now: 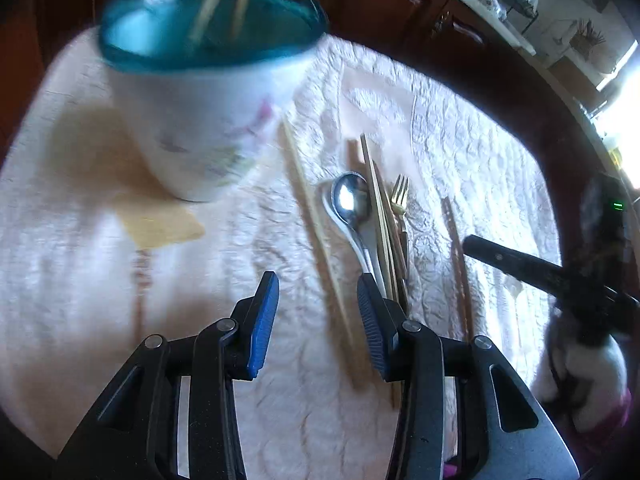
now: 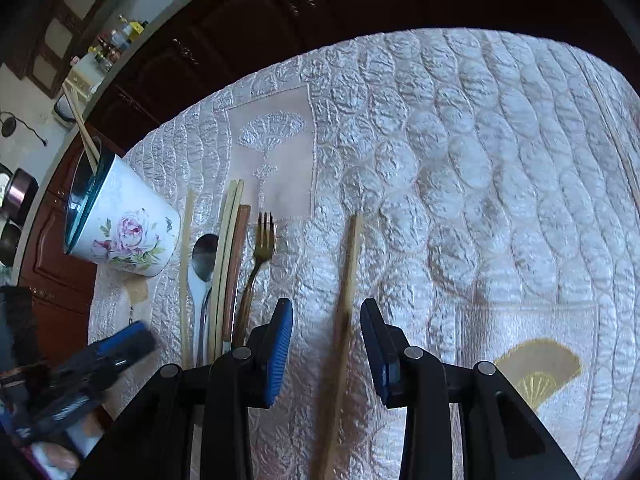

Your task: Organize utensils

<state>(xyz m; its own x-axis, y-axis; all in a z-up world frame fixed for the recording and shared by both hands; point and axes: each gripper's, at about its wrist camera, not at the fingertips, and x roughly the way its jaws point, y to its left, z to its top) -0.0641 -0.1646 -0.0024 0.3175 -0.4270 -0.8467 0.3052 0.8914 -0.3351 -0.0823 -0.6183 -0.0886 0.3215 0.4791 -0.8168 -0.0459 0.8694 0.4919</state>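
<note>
Black grippers (image 1: 318,294), ribbed blue pads (image 2: 280,354), silver pivot screws (image 1: 226,324)

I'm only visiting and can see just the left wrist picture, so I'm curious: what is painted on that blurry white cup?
Observer: The right wrist view shows it sharply: the cup carries pink roses with green leaves.
Operator: Is the other gripper holding anything?
Observer: No. The right gripper is open; a wooden chopstick runs between its pads, and neither pad touches it.
</note>
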